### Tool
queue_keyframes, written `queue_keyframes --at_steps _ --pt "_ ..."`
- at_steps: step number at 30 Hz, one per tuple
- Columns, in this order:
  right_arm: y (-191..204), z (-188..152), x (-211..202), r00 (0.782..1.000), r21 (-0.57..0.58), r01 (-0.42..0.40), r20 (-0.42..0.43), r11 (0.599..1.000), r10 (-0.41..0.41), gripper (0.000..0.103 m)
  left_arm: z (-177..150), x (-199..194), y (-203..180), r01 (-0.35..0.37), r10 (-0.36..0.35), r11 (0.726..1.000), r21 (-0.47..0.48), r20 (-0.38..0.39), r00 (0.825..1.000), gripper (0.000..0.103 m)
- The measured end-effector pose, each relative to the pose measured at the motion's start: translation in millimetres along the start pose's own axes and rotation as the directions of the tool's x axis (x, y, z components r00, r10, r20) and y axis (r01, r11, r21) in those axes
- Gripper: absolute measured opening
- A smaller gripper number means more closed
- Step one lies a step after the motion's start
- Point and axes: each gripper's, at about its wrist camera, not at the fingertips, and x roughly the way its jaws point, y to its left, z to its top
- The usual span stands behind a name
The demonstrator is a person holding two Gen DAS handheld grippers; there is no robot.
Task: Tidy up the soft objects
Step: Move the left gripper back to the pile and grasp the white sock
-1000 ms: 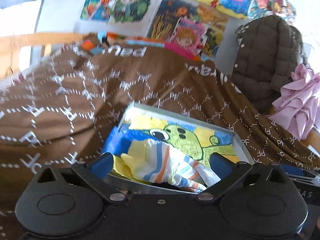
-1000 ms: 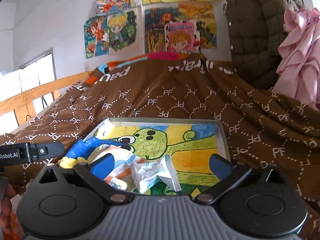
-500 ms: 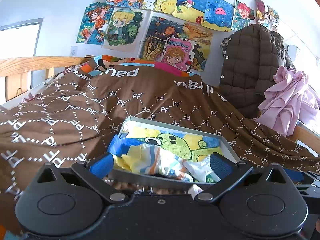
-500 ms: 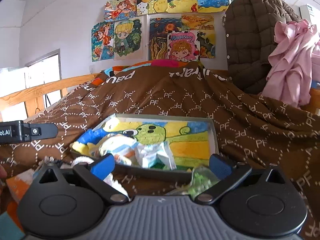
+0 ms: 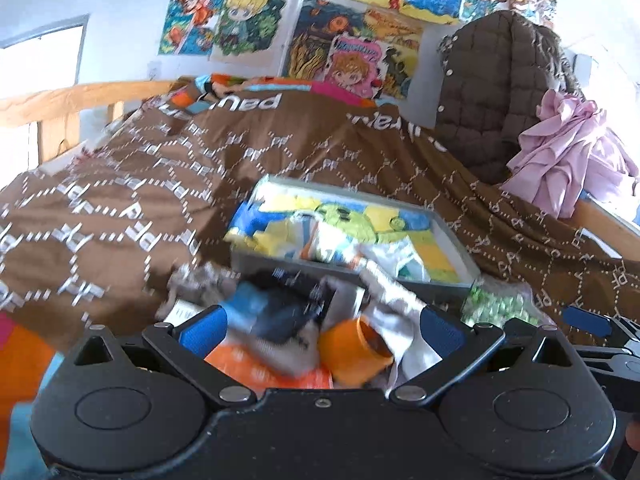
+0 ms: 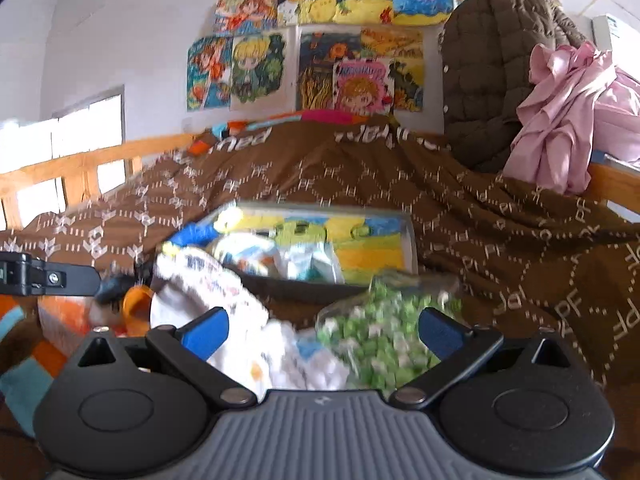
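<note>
Brown blanket (image 5: 120,208) beneath wall drawings (image 6: 304,60)

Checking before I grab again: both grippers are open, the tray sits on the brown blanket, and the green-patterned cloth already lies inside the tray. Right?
Not quite. The right wrist view shows the green-patterned cloth outside the tray, on the brown blanket in front of it. The rest holds: left gripper and right gripper are open.

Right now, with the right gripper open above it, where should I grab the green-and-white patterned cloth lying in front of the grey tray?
Pinch the raised, crumpled middle of the green-and-white patterned cloth, coming straight down from above. It lies bunched on the brown blanket, so a fold there should fit between the open fingers.
</note>
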Motion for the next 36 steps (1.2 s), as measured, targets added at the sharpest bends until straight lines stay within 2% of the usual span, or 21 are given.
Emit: queue_keyframes --at_steps 6,11,16,23,29,33,36 --pt "9 -2 -1 0.999 -0.06 -0.038 -0.018 0.997 0.037 0.103 -24 -13 0 -0.025 0.024 1.0 -0.014 -0.069 0.997 0.102" --pt "13 -7 4 0.995 -0.102 -0.087 -0.064 0.991 0.081 0.103 -39 -17 1 -0.009 0.009 1.0 0.002 -0.144 0.99 0.102" --pt "19 -13 9 0.989 -0.152 -0.129 -0.097 0.98 0.115 0.103 -47 -8 2 0.026 -0.023 1.0 0.008 -0.237 0.971 0.102" --pt "30 -25 18 0.99 -0.275 -0.125 -0.104 0.953 0.099 0.103 -57 8 -6 0.098 -0.07 0.993 0.069 -0.331 0.941 0.102" --pt "33 -28 24 0.985 -0.277 -0.151 -0.124 0.949 0.12 0.103 -58 14 -10 0.119 -0.07 0.985 0.125 -0.344 0.936 0.102" --pt "34 -29 28 0.98 -0.276 -0.178 -0.134 0.945 0.146 0.102 -55 15 -12 0.129 -0.075 0.981 0.143 -0.332 0.94 0.101" --pt "35 -29 31 0.974 -0.278 -0.208 -0.147 0.938 0.173 0.093 -55 15 -14 0.157 -0.095 0.975 0.159 -0.341 0.935 0.096"
